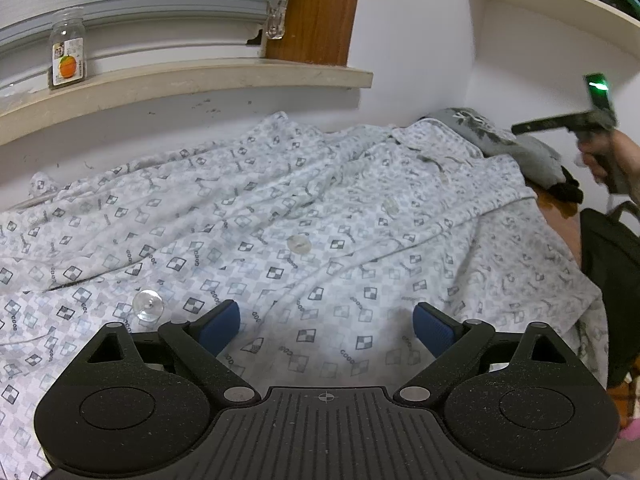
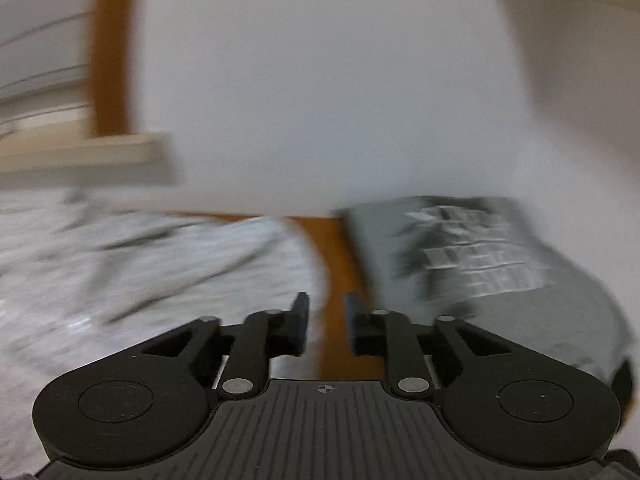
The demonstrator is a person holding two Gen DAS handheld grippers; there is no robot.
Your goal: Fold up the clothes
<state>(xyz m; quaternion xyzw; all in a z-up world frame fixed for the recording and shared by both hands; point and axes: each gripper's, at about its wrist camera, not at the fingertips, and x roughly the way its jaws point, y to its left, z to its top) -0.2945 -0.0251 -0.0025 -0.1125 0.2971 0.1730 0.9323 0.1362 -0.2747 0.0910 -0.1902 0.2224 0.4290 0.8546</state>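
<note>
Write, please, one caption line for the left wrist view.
Open left hand-held gripper above a patterned button shirt spread flat; a jar stands on the windowsill.

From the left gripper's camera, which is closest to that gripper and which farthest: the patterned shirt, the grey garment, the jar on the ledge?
1. Patterned shirt, directly under the left gripper.
2. Grey garment, far right.
3. Jar, upper left on the ledge.

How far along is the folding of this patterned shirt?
Done: a grey garment already lies folded at the far right. In hand: nothing; the left gripper is wide open over the patterned shirt, which lies spread out and wrinkled, and the right gripper is partly open with nothing between its fingers. Left: every fold of the shirt.
</note>
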